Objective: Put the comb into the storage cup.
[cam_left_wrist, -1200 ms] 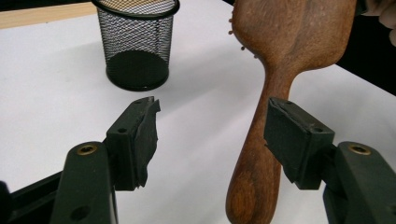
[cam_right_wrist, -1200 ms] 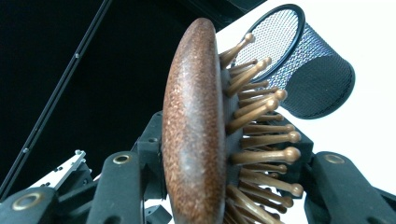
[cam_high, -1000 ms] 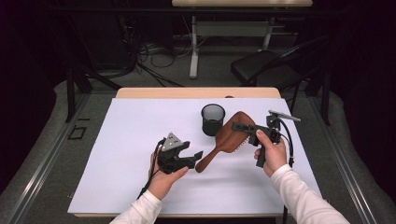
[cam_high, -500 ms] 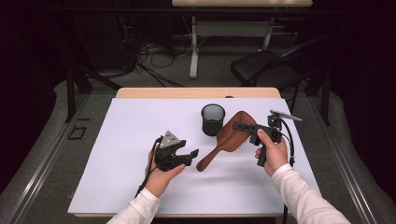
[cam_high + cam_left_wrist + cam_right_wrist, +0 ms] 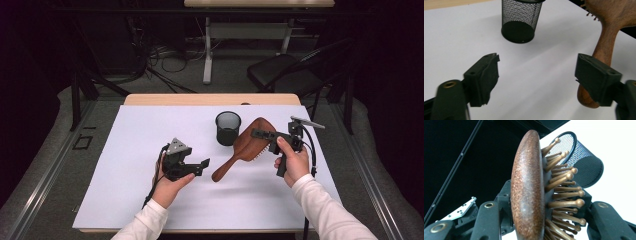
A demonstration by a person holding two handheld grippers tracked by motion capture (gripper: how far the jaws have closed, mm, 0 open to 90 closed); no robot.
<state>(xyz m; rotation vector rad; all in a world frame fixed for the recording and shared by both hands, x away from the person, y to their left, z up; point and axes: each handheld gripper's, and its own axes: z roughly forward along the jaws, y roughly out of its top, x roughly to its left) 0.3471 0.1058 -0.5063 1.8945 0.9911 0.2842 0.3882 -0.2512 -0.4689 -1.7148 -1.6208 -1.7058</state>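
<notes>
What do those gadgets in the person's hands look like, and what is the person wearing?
Each hand grips a black tool with two blocky black jaws. The left gripper carries a grey three-cornered plate on top; the right gripper has a flat grey plate too. Brass-coloured rings sit in the jaw arms, and a black cable trails from each. The sleeves are white.

A test room, like a lab

A table [image 5: 150, 150] with a white cover sits in a dark room. Past its far edge are loose cables [image 5: 160, 60] on the grey floor [image 5: 230, 75], a black chair [image 5: 285, 75], and another table's legs [image 5: 207, 55].
</notes>
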